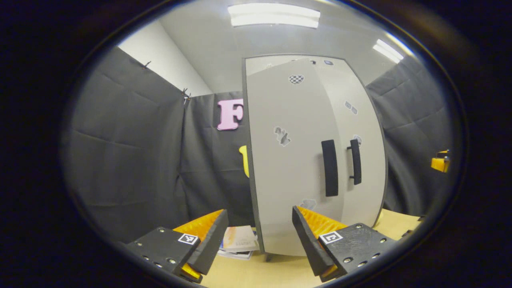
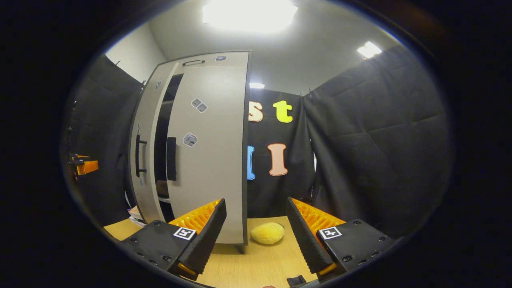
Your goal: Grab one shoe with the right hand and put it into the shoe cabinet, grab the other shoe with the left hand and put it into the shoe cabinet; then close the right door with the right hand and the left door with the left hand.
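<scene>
In the left gripper view the left gripper (image 1: 256, 236) sits at the bottom of the frame with its jaws released, wide apart and holding nothing. Between and beyond the fingers lies the pale wooden surface (image 1: 248, 272). Just past the left finger, a small stack of books (image 1: 239, 242) rests on that surface beside the cabinet's lower corner. The shoe cabinet (image 1: 312, 160) stands upright in the middle of the frame, its left door (image 1: 286, 168) facing the camera with a black handle (image 1: 329, 168) near its right edge; the right door (image 1: 360, 132) lies behind it, with its own black handle (image 1: 355, 161) just beside. At the far right edge of the frame a bit of orange gripper (image 1: 440, 162) shows.

In the right gripper view the right gripper (image 2: 256, 236) is likewise released, jaws spread and empty. Between the fingers, on the surface (image 2: 256, 264), a yellow fuzzy ball (image 2: 267, 233) lies just beside the cabinet's lower right corner. The cabinet (image 2: 192, 152) fills the left centre of the frame; a dark gap (image 2: 162, 152) runs down between the two doors, so they stand ajar, shelves dimly visible inside. I cannot tell whether shoes are in there. The other gripper (image 2: 84, 166) shows at the far left.
</scene>
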The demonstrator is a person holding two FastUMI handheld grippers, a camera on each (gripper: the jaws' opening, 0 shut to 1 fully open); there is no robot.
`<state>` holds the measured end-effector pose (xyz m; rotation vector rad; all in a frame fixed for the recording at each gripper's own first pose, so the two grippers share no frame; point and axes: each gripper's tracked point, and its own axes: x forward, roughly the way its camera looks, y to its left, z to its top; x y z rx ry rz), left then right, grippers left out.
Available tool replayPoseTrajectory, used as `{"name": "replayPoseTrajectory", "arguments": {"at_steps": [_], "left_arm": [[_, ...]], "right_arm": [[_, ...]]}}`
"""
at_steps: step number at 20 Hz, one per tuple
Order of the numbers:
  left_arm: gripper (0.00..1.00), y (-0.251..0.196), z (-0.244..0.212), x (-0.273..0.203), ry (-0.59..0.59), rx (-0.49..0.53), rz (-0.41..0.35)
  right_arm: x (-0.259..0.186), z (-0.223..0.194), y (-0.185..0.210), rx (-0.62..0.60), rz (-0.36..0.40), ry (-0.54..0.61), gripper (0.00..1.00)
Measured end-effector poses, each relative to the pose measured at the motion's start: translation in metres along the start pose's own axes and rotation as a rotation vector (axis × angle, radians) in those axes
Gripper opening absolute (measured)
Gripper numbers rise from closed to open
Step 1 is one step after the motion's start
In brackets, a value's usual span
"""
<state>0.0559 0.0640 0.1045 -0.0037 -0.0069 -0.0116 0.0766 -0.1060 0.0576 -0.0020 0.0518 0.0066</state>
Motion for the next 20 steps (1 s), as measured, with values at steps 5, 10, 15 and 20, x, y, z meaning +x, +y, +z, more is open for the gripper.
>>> {"name": "replayPoseTrajectory", "arguments": {"at_steps": [5,10,15,20], "left_arm": [[0.99,0.023,-0.006,-0.033,0.016,0.039,0.051],[0.99,0.037,-0.012,-0.058,0.036,0.037,0.087],[0.99,0.049,-0.016,-0.073,0.046,0.041,0.11],[0.99,0.058,-0.032,-0.076,0.078,0.025,0.125]], "right_arm": [[-0.009,0.008,0.006,-0.013,0.032,-0.02,0.93],[-0.02,0.011,0.014,-0.015,0.054,-0.031,0.95],[-0.03,0.01,0.016,-0.023,0.047,-0.035,0.95],[-0.039,0.011,0.016,-0.014,0.032,-0.039,0.96]]}}
